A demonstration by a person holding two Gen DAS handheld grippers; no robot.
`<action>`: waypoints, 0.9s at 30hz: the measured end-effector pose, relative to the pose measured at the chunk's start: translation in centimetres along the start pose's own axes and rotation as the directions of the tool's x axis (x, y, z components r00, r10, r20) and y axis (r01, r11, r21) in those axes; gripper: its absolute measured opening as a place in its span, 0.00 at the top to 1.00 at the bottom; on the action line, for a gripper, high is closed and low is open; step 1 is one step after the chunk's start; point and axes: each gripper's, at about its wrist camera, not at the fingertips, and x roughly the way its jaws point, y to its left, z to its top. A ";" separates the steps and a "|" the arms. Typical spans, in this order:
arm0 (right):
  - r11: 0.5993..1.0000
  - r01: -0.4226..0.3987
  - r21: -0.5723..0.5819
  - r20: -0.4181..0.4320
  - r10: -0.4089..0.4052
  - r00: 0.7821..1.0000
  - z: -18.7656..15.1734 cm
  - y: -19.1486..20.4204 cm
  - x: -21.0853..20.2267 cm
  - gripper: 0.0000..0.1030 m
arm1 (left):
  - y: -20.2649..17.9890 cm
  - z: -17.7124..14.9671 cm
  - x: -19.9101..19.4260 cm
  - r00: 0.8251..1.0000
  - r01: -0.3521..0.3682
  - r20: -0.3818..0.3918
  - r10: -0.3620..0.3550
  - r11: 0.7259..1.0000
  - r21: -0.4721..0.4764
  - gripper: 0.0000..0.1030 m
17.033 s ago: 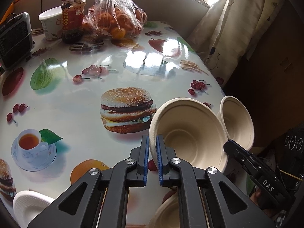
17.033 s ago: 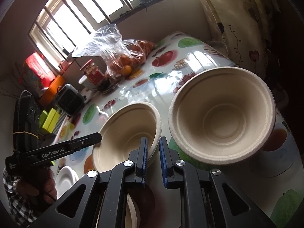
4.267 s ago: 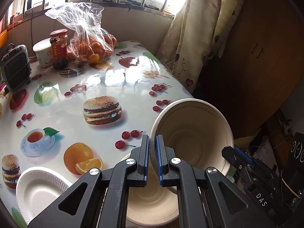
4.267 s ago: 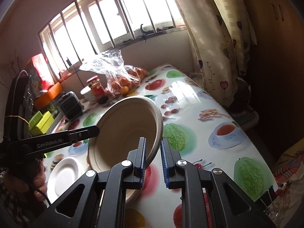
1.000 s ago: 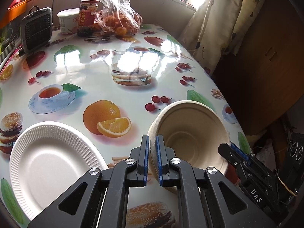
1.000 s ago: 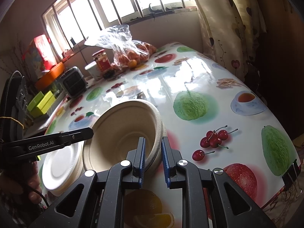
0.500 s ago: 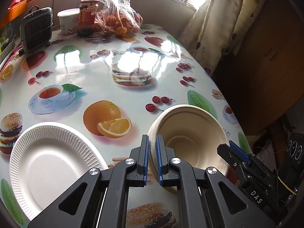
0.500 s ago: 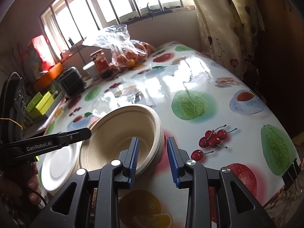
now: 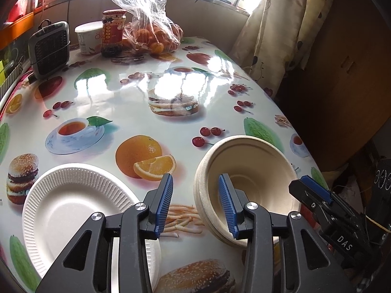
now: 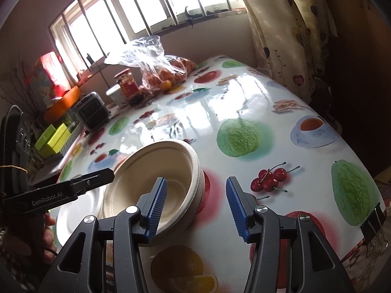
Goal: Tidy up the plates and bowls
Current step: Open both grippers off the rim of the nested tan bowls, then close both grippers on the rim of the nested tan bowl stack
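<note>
A round table [image 9: 127, 92] covered with a glossy printed oilcloth was seen, its pattern made up of burgers, oranges, cherries, teacups and green fruit. Everything else is placed here relative to the stack of beige bowls [image 9: 246, 183], which sat near the table's close edge.

The stack was made of pulp-fibre bowls nested one inside another, matte and cream-coloured, with thick rolled rims whose layers could be counted only roughly at the side [image 10: 156, 185]. The top bowl held nothing.

Just to the left of the stack, a white paper plate [image 9: 73, 210] with a fluted rim was laid flat and bare; whether it touched the bowls could not be told.

Far beyond the stack, at the window end, a clear plastic bag [image 9: 151, 26] holding oranges was set, with a red-lidded jar [image 9: 113, 33] of dark contents and a white tub [image 9: 88, 36] beside it, and a small grey heater [image 9: 50, 48] further left.

The left gripper [image 9: 195, 205] was held over the stack's left rim, its jaws having just been opened; the rim stood between the blue pads [image 9: 226, 202] without being pressed. The right gripper [image 10: 195, 207] was held likewise at the stack's right rim, jaws just opened wide and nothing clamped.
</note>
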 end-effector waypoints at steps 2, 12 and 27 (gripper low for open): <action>1.000 -0.012 0.014 -0.004 0.012 1.000 0.0 -0.2 -0.1 0.51 | 0.1 -0.1 -0.1 1.000 0.005 0.000 -0.005 1.000 0.000 0.61; 0.999 -0.039 0.031 -0.027 0.040 0.999 -0.5 -0.6 -0.1 0.51 | 0.0 -0.9 0.0 0.999 0.029 -0.018 -0.029 1.000 0.001 0.61; 0.996 -0.081 0.041 -0.058 0.083 0.995 -0.7 -0.6 0.9 0.51 | -0.1 -1.0 0.5 0.998 0.052 -0.030 -0.053 0.998 -0.028 0.61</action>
